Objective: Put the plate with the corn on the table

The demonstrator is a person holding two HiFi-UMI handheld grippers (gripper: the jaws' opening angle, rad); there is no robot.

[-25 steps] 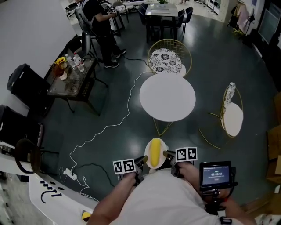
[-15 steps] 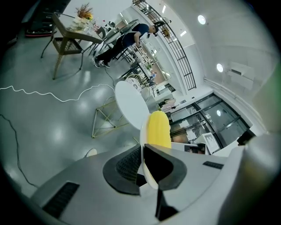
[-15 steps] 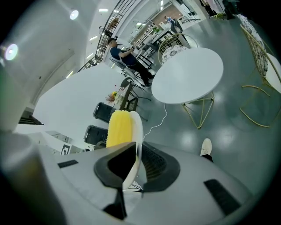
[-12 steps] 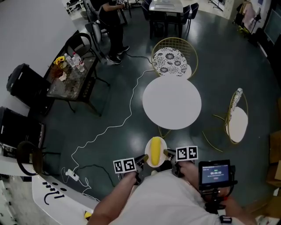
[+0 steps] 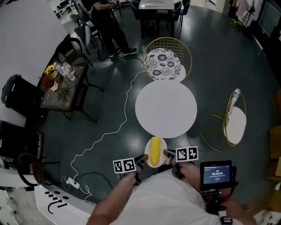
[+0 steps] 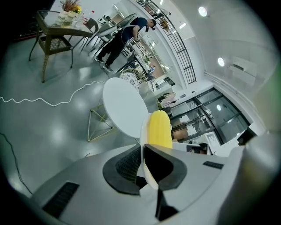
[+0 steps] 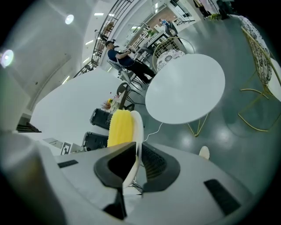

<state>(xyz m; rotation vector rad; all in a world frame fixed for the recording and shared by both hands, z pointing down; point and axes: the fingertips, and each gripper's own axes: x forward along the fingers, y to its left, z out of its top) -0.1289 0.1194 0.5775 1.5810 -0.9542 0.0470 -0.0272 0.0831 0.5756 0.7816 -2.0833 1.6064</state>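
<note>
Head view: even overhead indoor light, moderate level. Dark glossy floor [image 5: 109, 74] carries soft pale reflections. Round white bench [image 5: 166, 110] near blown out. Shadows faint and short.

Both gripper views: heavy fisheye, straight lines bowed, black vignette at corners. Ceiling lamps [image 6: 202, 11] flare as round spots. Glare patches on floor. Left tool [image 6: 142, 154], right tool [image 7: 134, 160] and plate [image 6: 143, 127] rim sit close to lens and read soft. Background sharper.

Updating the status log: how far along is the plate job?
Done: plate with corn is lifted, left gripper and right gripper each shut on its rim. In hand: it hangs just short of the table. Left: move it over the table, set it down, release.
</note>
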